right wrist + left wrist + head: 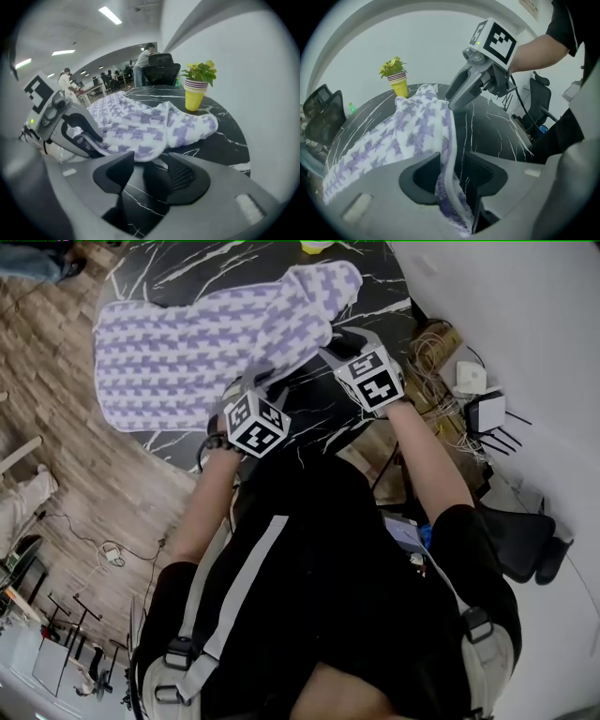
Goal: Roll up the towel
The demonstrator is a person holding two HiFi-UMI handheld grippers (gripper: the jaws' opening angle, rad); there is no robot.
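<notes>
While the towel (178, 357) lies spread on the black table (178, 273), its right side is doubled over into a thicker strip. The left hand-held gripper (457, 174) sits at the towel's near corner. The towel's edge runs between its jaws, lying against one pad with a sliver of table showing before the other, so the jaws are partly open and not pinching. The right hand-held gripper (152, 171) is just beside it, at the near end of the doubled strip, jaws apart and empty. The towel's folded edge lies just past its tips; whether it touches one tip or only overlaps it, cannot tell. A yellow plant cup (194, 96) stands on the table beyond the towel's far end.
</notes>
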